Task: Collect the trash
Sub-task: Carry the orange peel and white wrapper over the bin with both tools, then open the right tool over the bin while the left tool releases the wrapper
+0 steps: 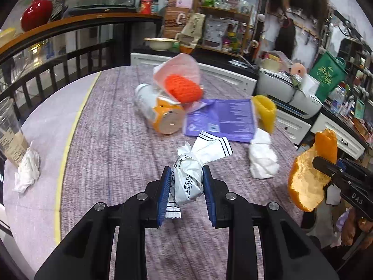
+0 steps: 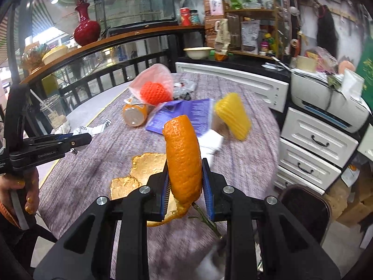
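Wrapper (image 1: pixel 186 182) and peel (image 2: pixel 184 161) sit pinched between fingers (image 1: pixel 164 191).

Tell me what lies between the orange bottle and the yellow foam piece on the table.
The purple leaflet lies flat between the orange bottle and the yellow foam piece, seen in both wrist views.
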Available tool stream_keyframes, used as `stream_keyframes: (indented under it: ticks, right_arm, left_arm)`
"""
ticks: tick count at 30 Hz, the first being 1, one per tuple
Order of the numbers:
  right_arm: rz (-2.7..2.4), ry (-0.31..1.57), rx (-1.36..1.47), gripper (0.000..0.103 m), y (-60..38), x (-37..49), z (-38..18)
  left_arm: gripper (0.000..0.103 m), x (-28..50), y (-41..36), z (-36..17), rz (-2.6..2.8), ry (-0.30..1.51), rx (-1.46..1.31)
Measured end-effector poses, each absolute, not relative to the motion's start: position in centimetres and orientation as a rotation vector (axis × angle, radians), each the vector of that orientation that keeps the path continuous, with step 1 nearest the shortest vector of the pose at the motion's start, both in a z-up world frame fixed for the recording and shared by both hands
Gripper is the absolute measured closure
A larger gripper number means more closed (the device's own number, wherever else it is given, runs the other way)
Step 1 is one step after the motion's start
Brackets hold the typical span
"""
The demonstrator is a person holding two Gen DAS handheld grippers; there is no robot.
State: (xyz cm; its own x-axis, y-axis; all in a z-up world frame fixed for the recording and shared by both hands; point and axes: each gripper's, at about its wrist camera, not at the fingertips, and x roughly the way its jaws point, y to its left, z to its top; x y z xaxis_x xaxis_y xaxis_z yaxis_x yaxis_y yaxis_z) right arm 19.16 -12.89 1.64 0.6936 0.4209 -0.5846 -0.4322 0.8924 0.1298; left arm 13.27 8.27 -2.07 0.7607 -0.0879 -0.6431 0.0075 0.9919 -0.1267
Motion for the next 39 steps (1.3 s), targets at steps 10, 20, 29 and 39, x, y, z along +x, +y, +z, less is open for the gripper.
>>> stream_keyframes:
  ticks: [10, 20, 29, 39]
  right_arm:
    - [0.23, 0.679, 0.087, 0.078, -23.4, 18.7, -0.8]
    - [-0.009, 0.886, 0.235, 0.078, -34.1, 21.5, -10.2]
    - [-0.024, 1.051, 0.258, 0.076, -35.1, 24.0, -17.8]
    - [-0.013, 1.087, 0.281, 0.049, -35.4, 23.5, -20.2]
  left_arm:
    - [0.075, 13.4, 0.8, -2.4, -0.188, 0.717, -0.063]
    - [0.075, 15.4, -7.8, -3.8, -0.32, 0.767, 0.011]
    - [0.075, 17.2, -15.6, -6.2, -0.433, 0.847, 0.063]
    - [0.075, 18.5, -20.5, -11.8, -0.461, 0.971, 0.141]
